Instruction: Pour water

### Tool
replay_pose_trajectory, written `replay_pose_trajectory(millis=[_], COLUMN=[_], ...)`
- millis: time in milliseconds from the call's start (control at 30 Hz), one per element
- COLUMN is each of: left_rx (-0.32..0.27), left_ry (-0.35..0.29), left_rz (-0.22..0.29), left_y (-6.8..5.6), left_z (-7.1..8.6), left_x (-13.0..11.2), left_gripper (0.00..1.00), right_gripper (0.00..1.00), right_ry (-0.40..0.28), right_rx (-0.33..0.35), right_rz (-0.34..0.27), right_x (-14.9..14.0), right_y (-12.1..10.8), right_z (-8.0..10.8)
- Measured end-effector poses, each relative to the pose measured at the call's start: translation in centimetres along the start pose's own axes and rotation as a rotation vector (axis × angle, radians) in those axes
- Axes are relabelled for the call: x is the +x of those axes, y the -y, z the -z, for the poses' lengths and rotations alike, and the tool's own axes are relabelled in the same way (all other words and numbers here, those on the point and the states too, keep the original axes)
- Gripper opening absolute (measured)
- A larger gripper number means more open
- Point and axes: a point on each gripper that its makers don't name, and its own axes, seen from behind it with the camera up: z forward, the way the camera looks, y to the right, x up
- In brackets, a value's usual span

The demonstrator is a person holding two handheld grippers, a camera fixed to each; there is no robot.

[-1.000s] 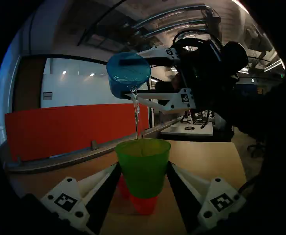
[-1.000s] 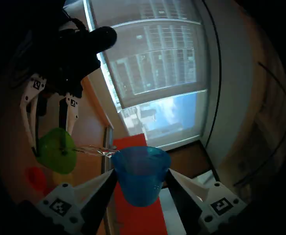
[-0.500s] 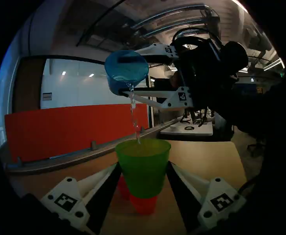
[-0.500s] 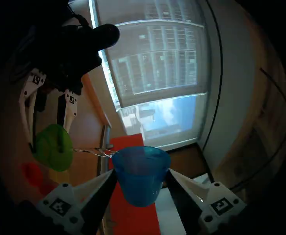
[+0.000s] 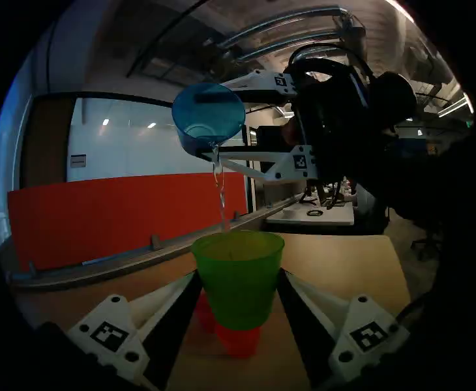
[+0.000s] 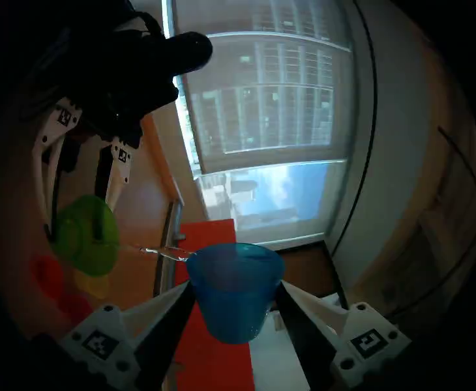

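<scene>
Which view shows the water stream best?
Left gripper view: the water stream shows full length, falling from the blue cup down to the green cup. Right gripper view shows it foreshortened, a thin thread off the blue cup's rim toward the green cup.

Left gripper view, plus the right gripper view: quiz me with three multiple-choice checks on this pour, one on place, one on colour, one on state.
1. Where is the blue cup relative to the green cup?
A. Above it
B. Inside it
C. On the table beside it

2. What colour is the cup between the fingers of the left gripper?
A. White
B. Green
C. Blue

3. What state is the blue cup in?
A. Upright, nothing flowing
B. Tipped, water running out
C. Upside down on the table

Answers:
1 A: in the left gripper view it hangs high over the green rim.
2 B: the green cup sits between that gripper's own two fingers.
3 B: a thin stream of water falls from its lip toward the green cup.
</scene>
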Motion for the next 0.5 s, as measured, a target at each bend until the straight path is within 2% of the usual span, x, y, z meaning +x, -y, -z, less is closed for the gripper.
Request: replay_pose_trajectory(millis=[500], left_rx=[-0.001], left_ry=[-0.001], left_rz=[0.002], left_y=[-0.01], left_z=[0.05], left_x=[0.17], left_gripper=[0.80], right_gripper=[0.86], right_ry=[0.002], right_rx=[-0.001], right_rz=[0.067], right_x=[0.35], right_y=[-0.03], right_z=[-0.17])
